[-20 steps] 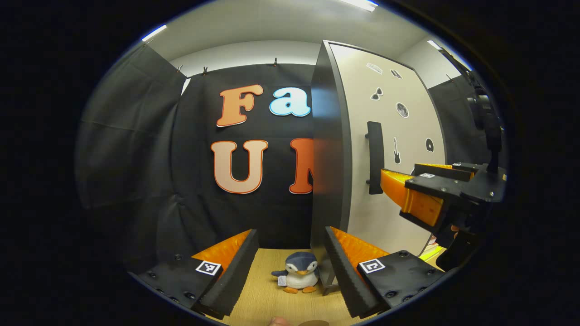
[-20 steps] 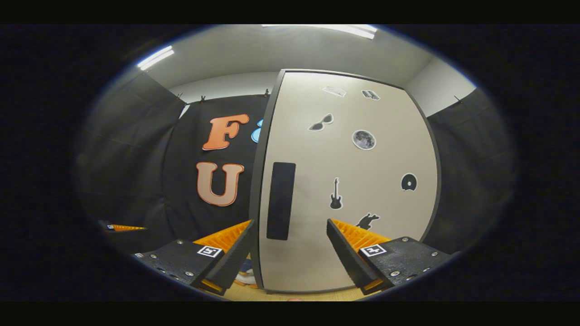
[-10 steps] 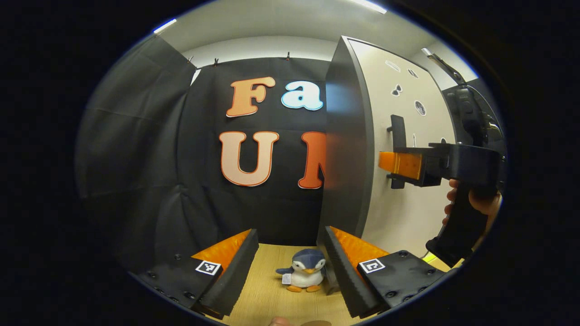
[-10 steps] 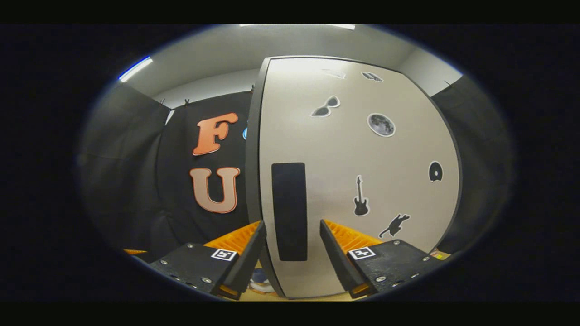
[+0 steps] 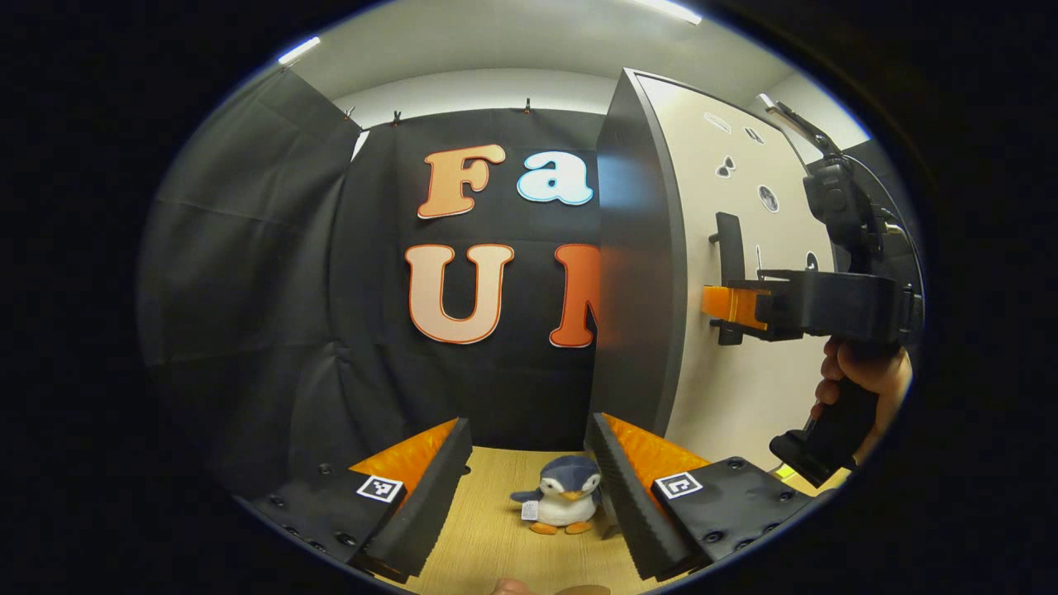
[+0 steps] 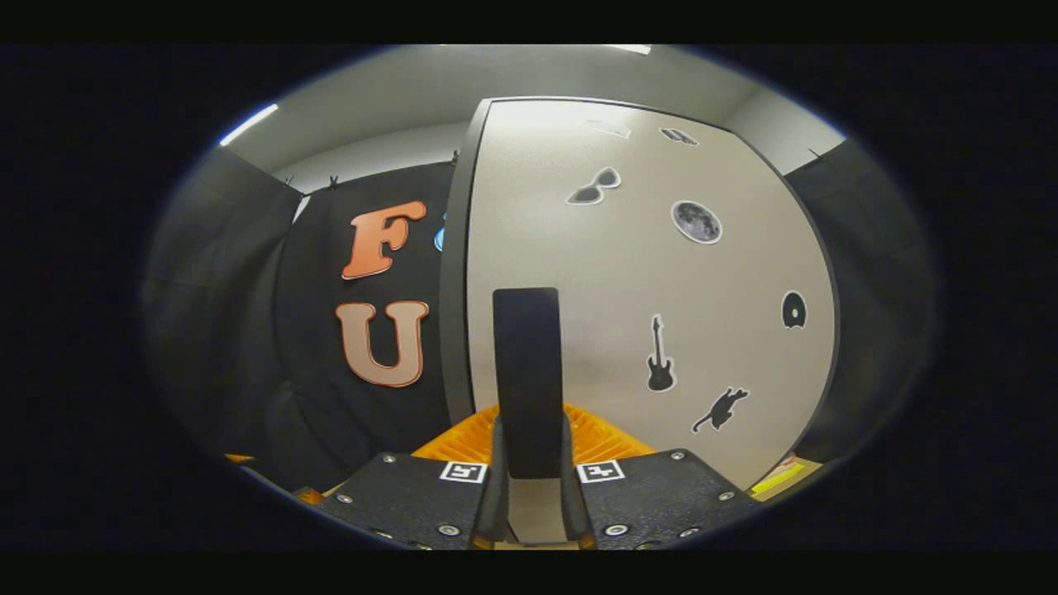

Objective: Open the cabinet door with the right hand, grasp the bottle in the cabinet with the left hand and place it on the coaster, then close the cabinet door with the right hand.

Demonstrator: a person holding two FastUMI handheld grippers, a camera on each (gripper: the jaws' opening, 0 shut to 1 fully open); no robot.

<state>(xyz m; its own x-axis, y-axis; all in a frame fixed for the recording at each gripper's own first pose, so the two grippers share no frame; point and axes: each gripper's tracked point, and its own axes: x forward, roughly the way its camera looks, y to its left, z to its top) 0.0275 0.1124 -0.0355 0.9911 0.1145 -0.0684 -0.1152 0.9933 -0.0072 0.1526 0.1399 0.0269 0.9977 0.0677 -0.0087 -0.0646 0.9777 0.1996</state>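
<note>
right gripper jaws just closed onto door handle, lower centre | left gripper jaws wide, empty | door pull next

right hand-held gripper clamped on the closed cabinet door's black handle.

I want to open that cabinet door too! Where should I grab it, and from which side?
Grab the black handle, straight from the front. It is a tall upright bar standing off the cabinet door, so fingers fit on its left and right sides. The right gripper is shut on it just like that, low on the bar.
</note>
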